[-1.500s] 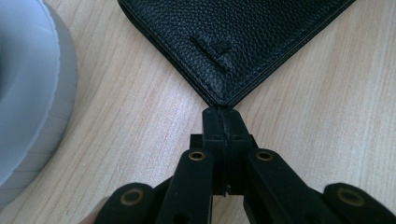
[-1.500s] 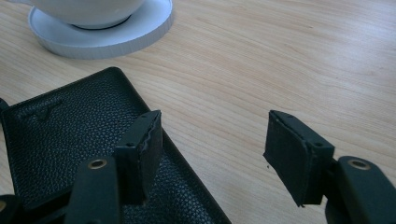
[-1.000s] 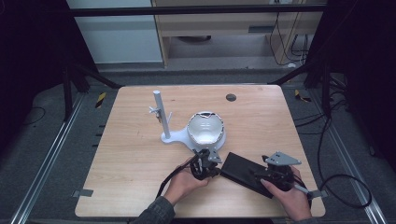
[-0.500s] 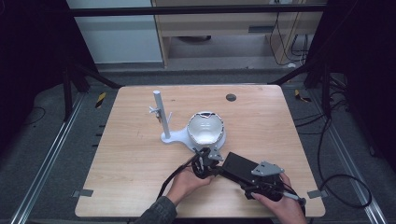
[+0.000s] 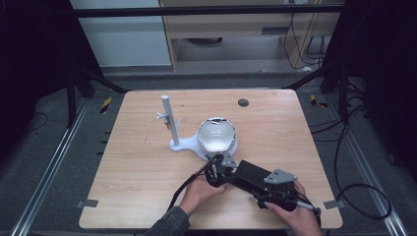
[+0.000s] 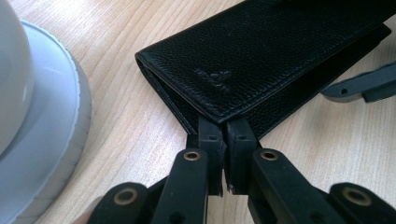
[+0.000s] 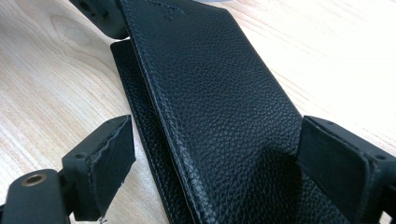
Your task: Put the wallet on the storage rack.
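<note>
The left gripper (image 6: 223,154) has its jaws pinched almost together on the near corner of a black leather wallet (image 6: 275,60), the two tips biting the folded edge; in the high view the same left gripper (image 5: 220,169) sits just at six o'clock of the white dish, the person's left hand (image 5: 196,192) behind it; the right gripper (image 7: 215,163) has its jaws spread wide, one pad (image 7: 109,154) at nine o'clock of the wallet (image 7: 219,107) and the other at three o'clock; they have just been opening, with the wallet's end between them; the left pad stands clear of the leather, while the right pad is close against the edge and I cannot tell whether it touches; seen from above, the right gripper (image 5: 268,194) lies at the wallet's five o'clock end, the right hand (image 5: 295,216) near the table's front edge.

The wallet (image 5: 252,176) lies on the wooden table (image 5: 137,162), slanting from ten o'clock to four o'clock between the two grippers, in the table's near right part; its cover is lifted a little from the layer beneath along the long edge.

Outward from there, a white dish (image 5: 216,135) rests on a pale round base (image 5: 189,145), just at twelve o'clock of the left gripper; a white post (image 5: 169,118) rises upright from the base's nine o'clock side; a small dark round disc (image 5: 243,103) lies well apart toward the table's far edge.
</note>
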Tool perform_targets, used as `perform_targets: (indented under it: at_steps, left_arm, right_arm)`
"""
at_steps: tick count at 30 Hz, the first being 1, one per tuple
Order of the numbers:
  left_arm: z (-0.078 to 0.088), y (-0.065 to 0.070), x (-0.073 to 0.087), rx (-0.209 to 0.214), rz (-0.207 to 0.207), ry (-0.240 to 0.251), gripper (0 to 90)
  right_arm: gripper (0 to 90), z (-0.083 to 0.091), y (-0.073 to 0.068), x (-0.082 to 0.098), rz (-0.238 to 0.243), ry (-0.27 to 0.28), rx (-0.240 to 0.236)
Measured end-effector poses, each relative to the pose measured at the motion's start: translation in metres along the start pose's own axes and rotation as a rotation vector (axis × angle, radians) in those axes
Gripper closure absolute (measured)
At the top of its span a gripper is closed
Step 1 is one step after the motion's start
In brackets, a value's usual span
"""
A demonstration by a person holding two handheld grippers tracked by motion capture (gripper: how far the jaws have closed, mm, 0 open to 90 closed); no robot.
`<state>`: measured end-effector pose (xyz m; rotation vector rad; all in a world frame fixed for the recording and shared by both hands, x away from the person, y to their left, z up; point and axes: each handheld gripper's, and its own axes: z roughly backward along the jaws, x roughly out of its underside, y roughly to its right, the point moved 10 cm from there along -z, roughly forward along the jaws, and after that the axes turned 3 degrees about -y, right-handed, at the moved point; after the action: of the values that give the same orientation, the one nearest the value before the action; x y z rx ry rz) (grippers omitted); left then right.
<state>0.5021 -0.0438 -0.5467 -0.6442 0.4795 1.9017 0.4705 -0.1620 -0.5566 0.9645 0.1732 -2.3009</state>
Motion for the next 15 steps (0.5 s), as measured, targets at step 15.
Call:
perform_targets:
  at_steps: [15]
  left_arm:
    - [0.005,0.004,-0.015,0.01,-0.02,0.025,86.5]
  right_arm:
    - [16.7,-0.004,0.001,-0.007,0.01,-0.008,0.036]
